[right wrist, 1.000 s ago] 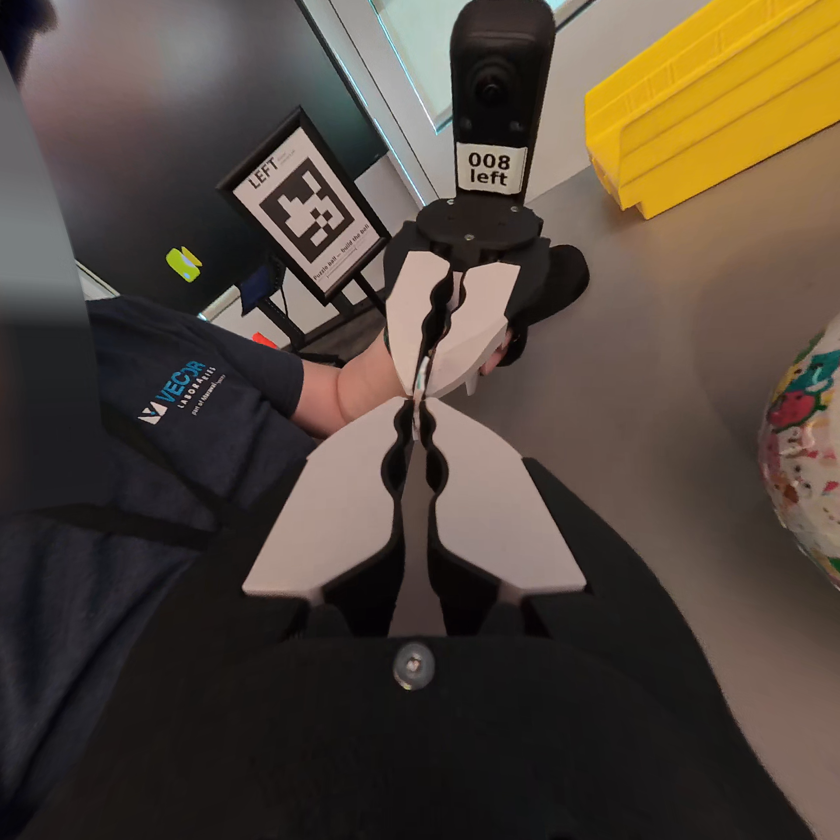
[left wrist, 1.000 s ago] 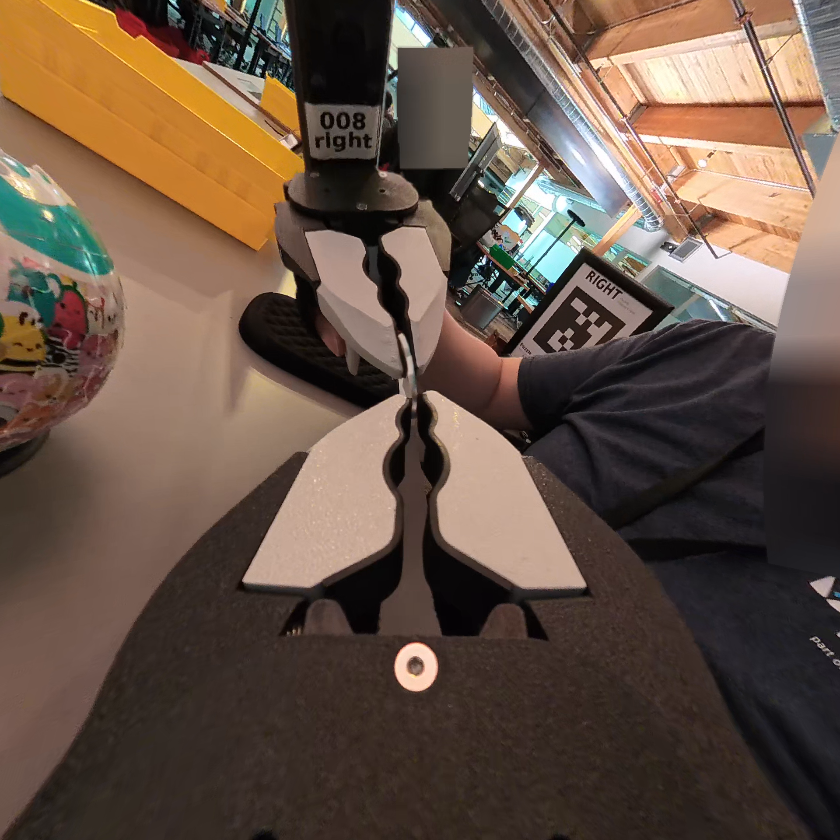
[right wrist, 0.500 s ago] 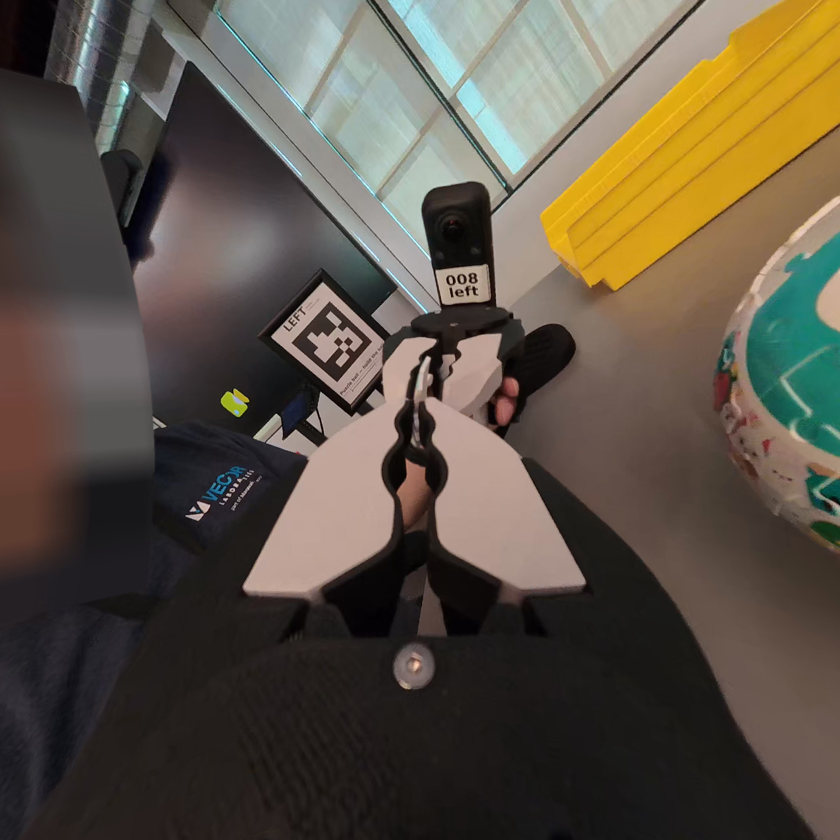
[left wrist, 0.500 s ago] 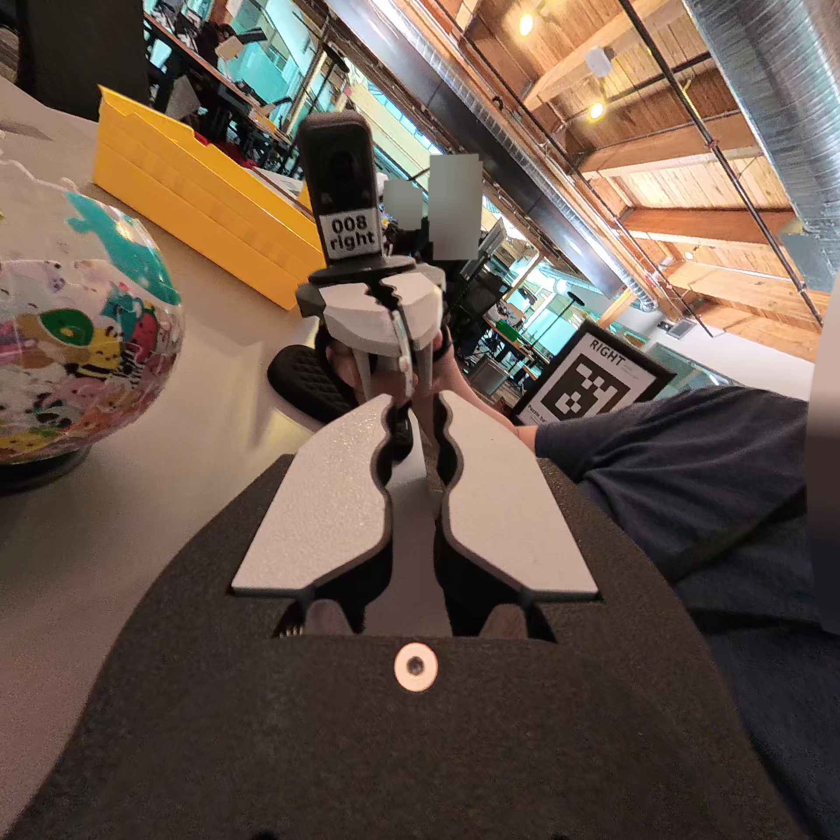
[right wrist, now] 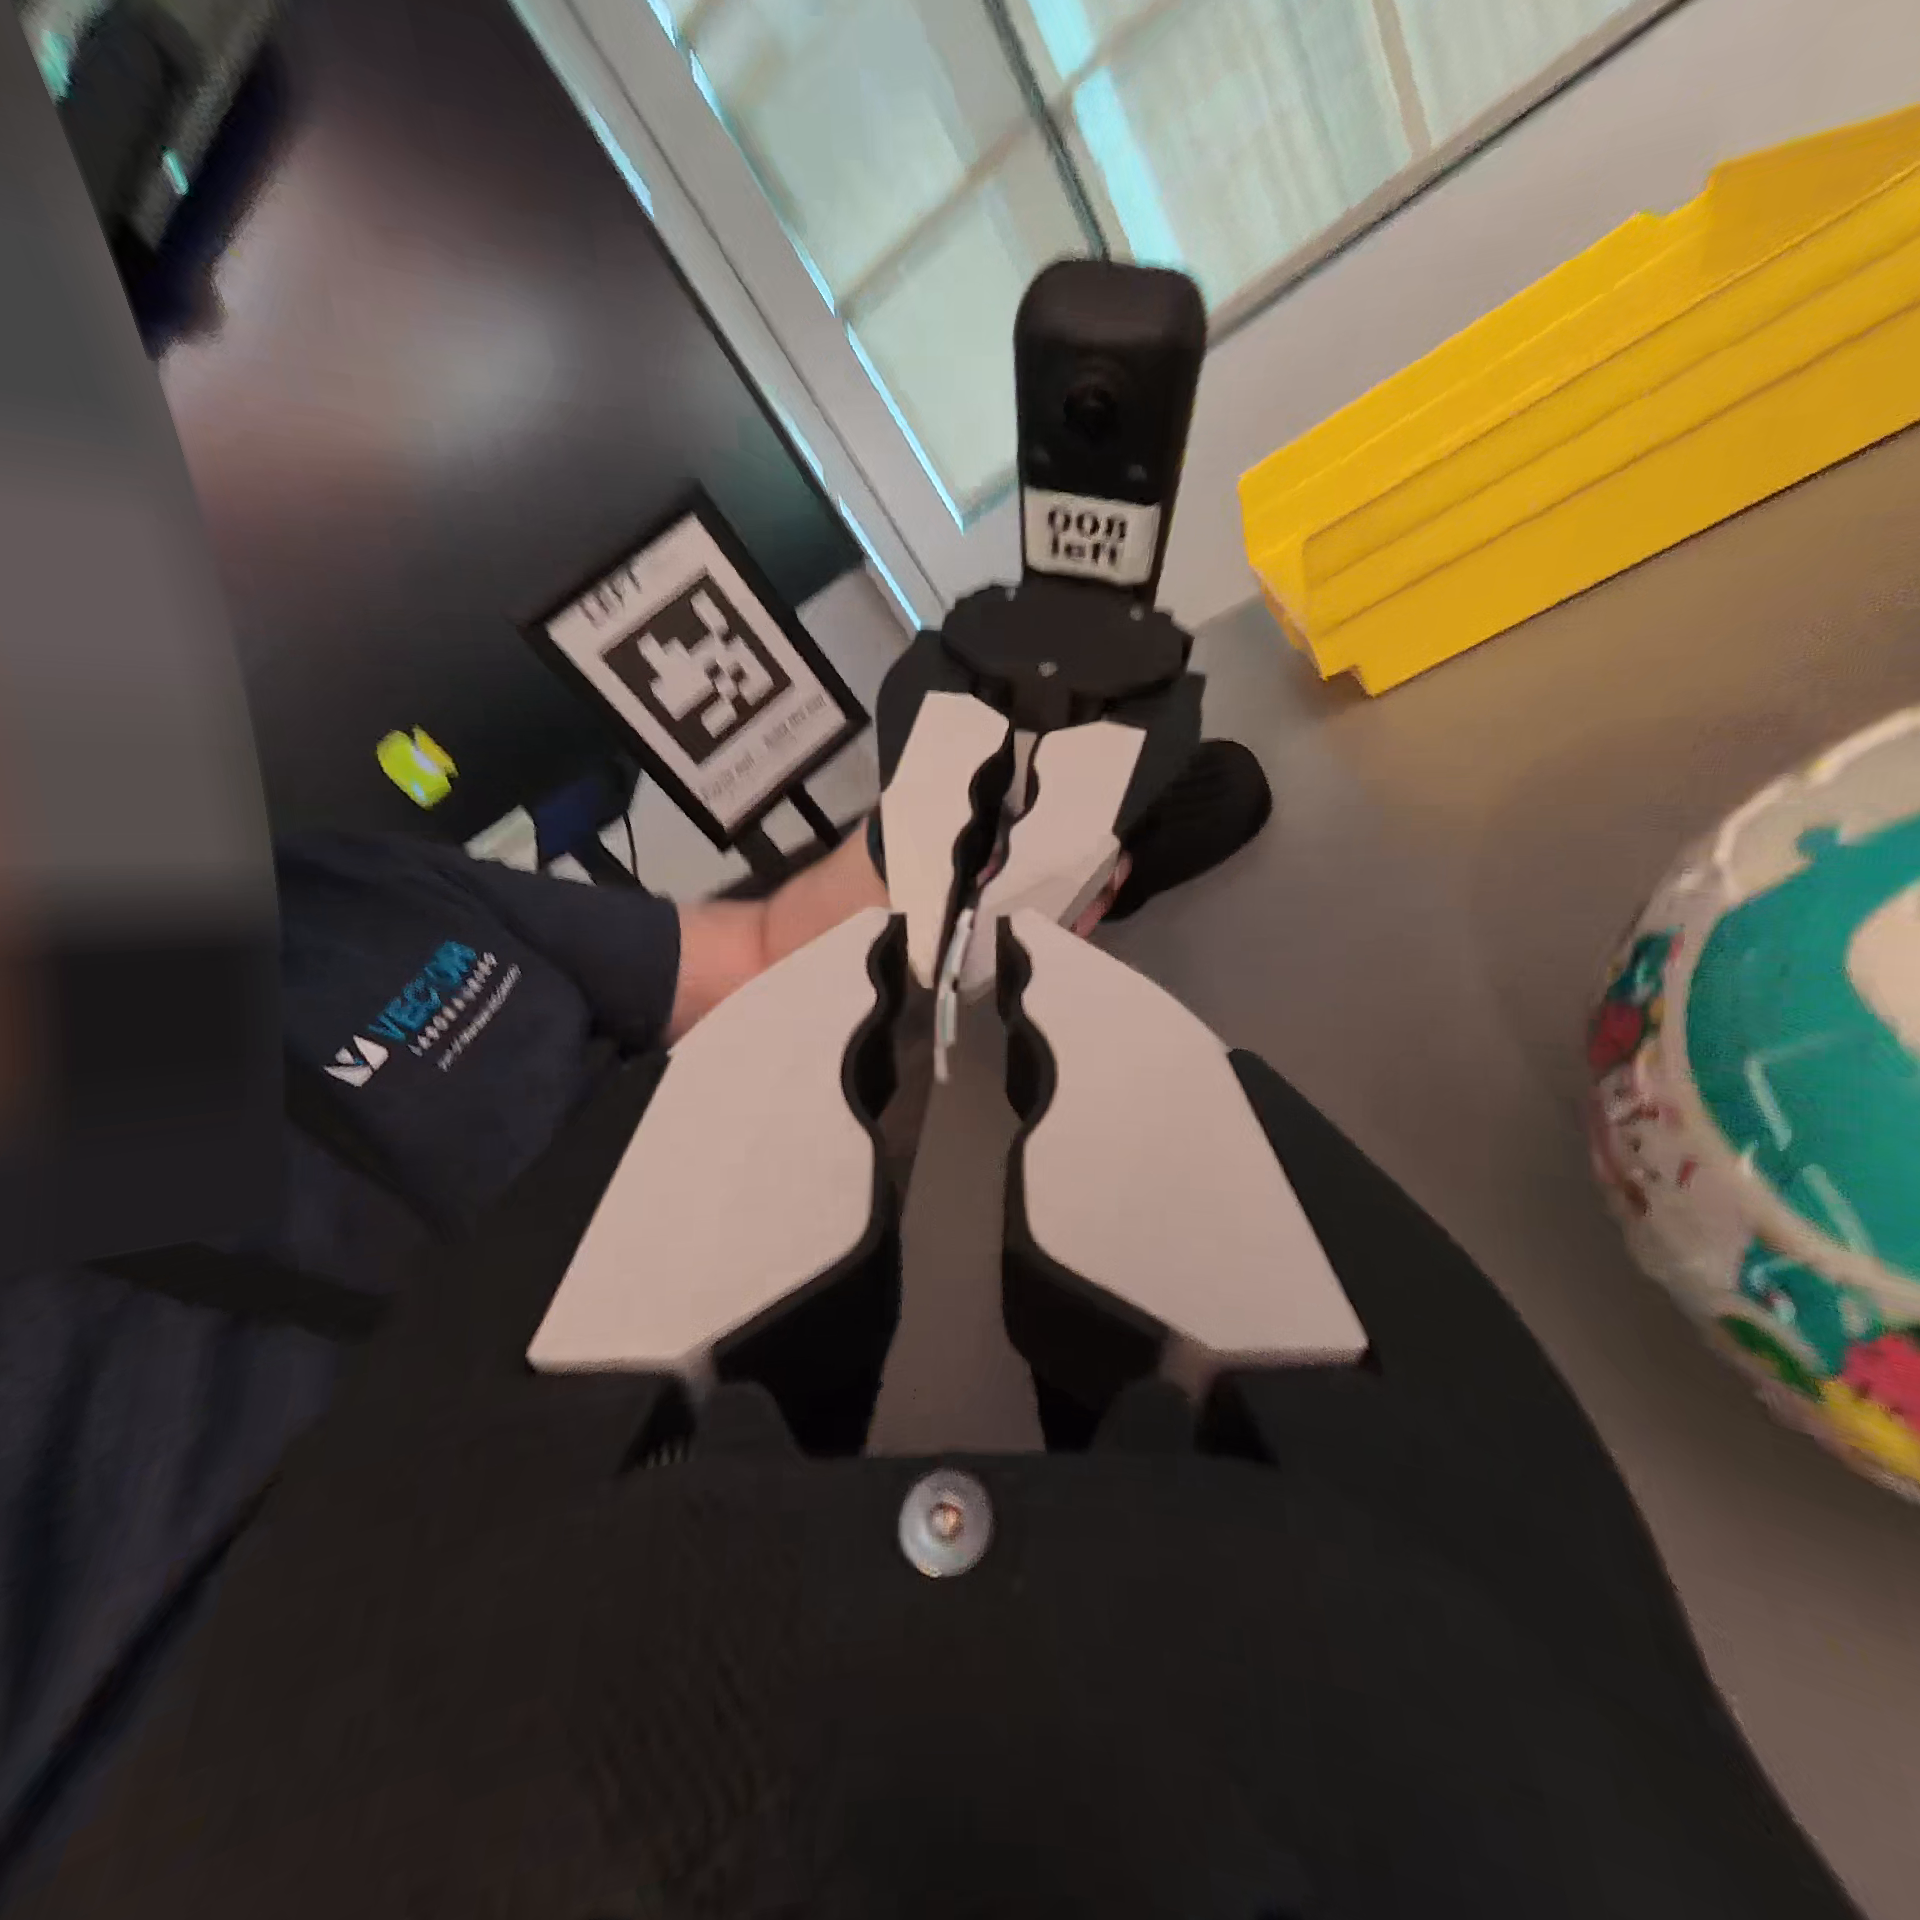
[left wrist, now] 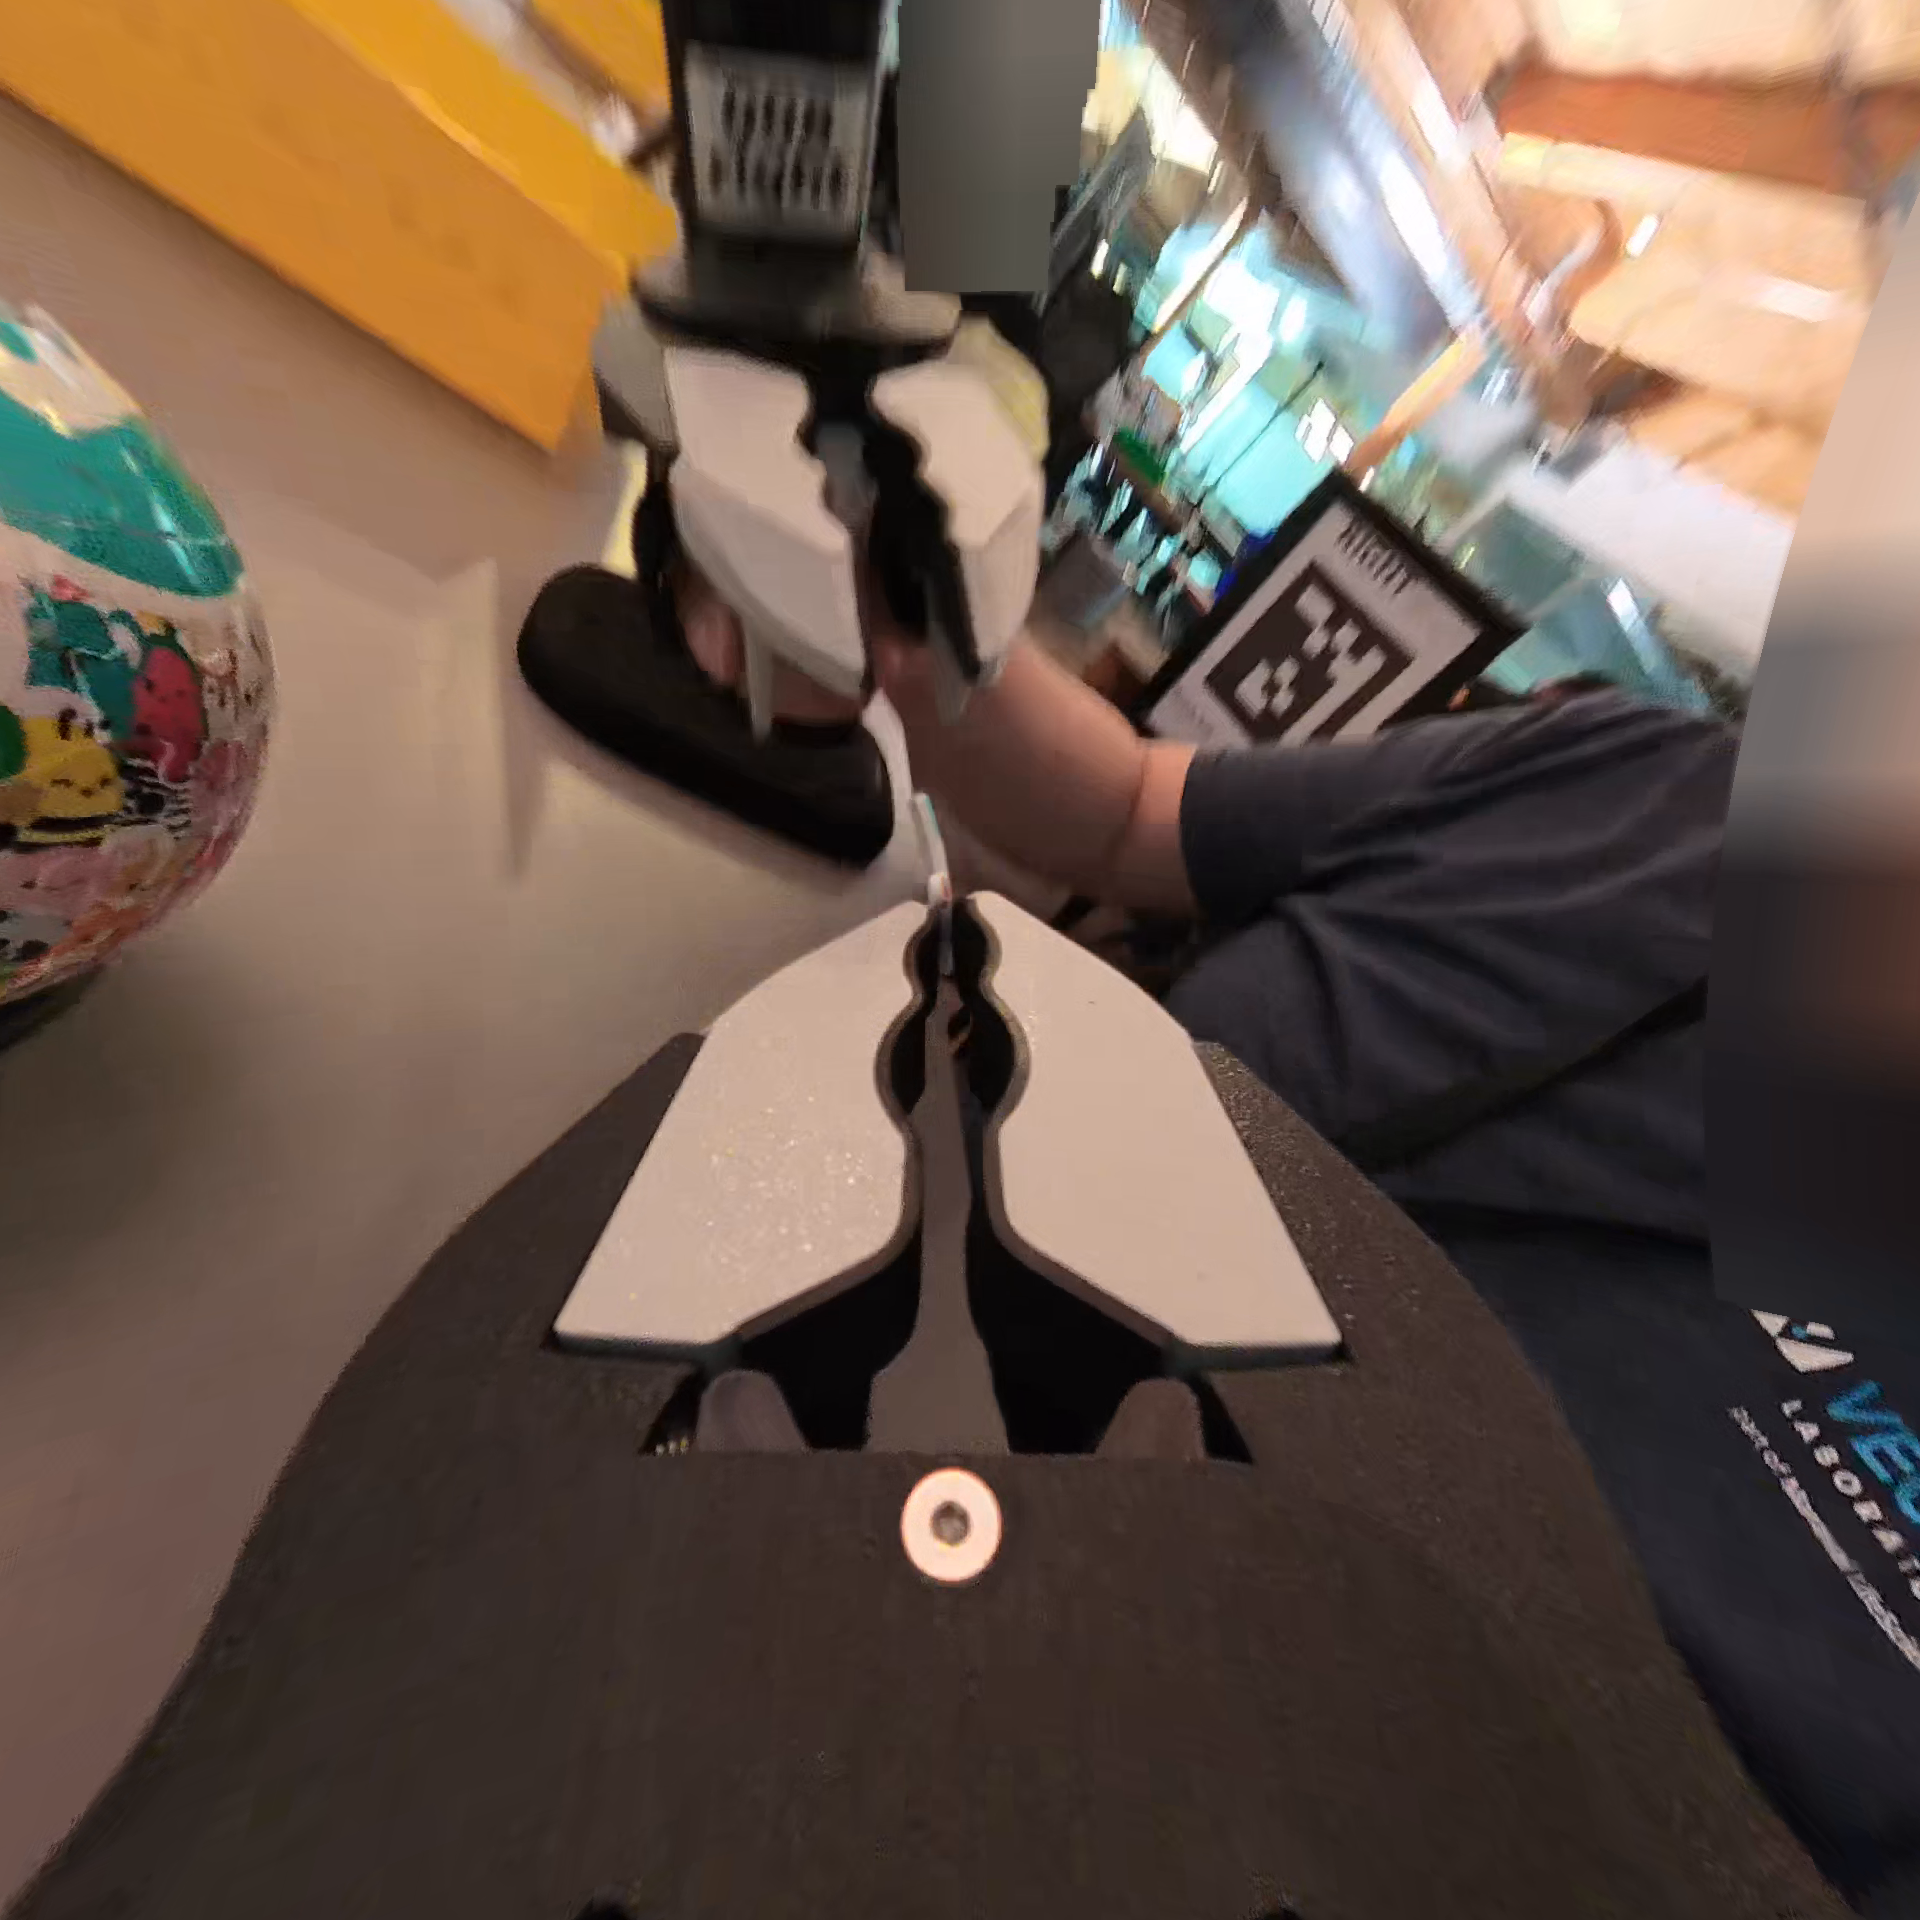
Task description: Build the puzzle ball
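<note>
Bare grey bench [left wrist: 343, 935] lies open between the two tools, with the puzzle ball [left wrist: 104, 717] off to the left hand-held gripper's [left wrist: 948, 914] left and stacked yellow trays [right wrist: 1621, 416] at the far edge. That gripper is closed on a thin white puzzle piece [left wrist: 928, 821], edge-on. The right hand-held gripper [right wrist: 943, 935], facing it, stands slightly parted around the piece's other end without clamping it.

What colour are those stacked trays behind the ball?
Bright yellow stacked trays, clearest in the right wrist view.
</note>
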Demonstrator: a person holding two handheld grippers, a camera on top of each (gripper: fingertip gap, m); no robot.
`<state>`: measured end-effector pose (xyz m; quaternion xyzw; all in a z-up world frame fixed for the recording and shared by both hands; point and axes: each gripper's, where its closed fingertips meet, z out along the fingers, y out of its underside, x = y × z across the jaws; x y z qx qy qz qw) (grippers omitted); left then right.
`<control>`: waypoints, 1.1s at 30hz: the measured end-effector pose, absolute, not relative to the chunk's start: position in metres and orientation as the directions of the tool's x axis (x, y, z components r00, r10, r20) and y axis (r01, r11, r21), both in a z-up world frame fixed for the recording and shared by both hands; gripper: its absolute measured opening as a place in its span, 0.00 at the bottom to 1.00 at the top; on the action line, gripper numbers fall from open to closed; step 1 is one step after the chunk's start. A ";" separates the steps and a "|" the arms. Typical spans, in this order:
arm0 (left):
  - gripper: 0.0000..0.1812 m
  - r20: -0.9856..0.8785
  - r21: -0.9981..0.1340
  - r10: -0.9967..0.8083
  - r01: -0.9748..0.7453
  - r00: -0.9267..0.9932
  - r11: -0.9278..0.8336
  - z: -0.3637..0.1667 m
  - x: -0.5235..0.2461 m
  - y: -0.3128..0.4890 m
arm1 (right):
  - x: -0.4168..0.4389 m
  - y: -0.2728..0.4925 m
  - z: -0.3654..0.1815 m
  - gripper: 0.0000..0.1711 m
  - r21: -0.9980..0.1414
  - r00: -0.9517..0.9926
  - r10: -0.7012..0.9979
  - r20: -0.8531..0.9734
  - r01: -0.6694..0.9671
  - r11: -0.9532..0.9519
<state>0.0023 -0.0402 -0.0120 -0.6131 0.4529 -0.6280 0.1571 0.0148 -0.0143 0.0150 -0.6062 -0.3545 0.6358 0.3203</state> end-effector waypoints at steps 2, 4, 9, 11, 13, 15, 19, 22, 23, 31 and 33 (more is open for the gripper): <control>0.01 0.627 -0.741 -0.752 -0.457 -0.205 -0.493 -0.013 0.001 -0.043 | 0.010 -0.017 0.020 0.09 -0.849 -0.066 0.852 -0.520 0.152 -0.507; 0.01 0.622 -0.722 -0.755 -0.525 -0.207 -0.451 -0.013 0.000 -0.044 | 0.003 -0.021 0.017 0.09 -0.836 -0.063 0.859 -0.508 0.276 -0.474; 0.01 0.599 -0.690 -0.769 -0.630 -0.222 -0.356 -0.015 -0.004 -0.049 | -0.002 -0.026 0.004 0.04 -0.789 -0.049 0.866 -0.498 0.439 -0.430; 0.01 0.590 -0.681 -0.777 -0.653 -0.220 -0.332 -0.017 -0.004 -0.048 | -0.003 -0.032 0.004 0.04 -0.763 -0.088 0.836 -0.541 0.469 -0.445; 0.01 0.591 -0.662 -0.777 -0.680 -0.215 -0.315 -0.020 -0.004 -0.048 | -0.005 -0.036 0.000 0.05 -0.729 -0.099 0.812 -0.576 0.512 -0.455; 0.01 0.588 -0.649 -0.779 -0.701 -0.219 -0.293 -0.023 -0.003 -0.048 | -0.006 -0.037 -0.005 0.05 -0.714 -0.093 0.816 -0.571 0.546 -0.438; 0.01 0.580 -0.655 -0.779 -0.705 -0.239 -0.272 -0.027 0.000 -0.051 | -0.004 -0.041 -0.009 0.04 -0.704 -0.097 0.815 -0.571 0.569 -0.425; 0.01 0.586 -0.653 -0.770 -0.709 -0.251 -0.266 -0.032 0.001 -0.054 | -0.003 -0.044 -0.014 0.04 -0.702 -0.107 0.812 -0.574 0.574 -0.421; 0.01 0.589 -0.651 -0.767 -0.712 -0.255 -0.264 -0.034 0.001 -0.054 | -0.003 -0.044 -0.016 0.04 -0.700 -0.104 0.811 -0.576 0.575 -0.423; 0.01 0.588 -0.655 -0.764 -0.711 -0.266 -0.256 -0.035 0.002 -0.050 | 0.000 -0.037 -0.036 0.13 -0.655 -0.042 0.821 -0.570 0.626 -0.423; 0.01 0.581 -0.656 -0.768 -0.713 -0.269 -0.247 -0.034 0.001 -0.049 | -0.002 -0.043 -0.030 0.02 -0.667 -0.094 0.801 -0.591 0.615 -0.421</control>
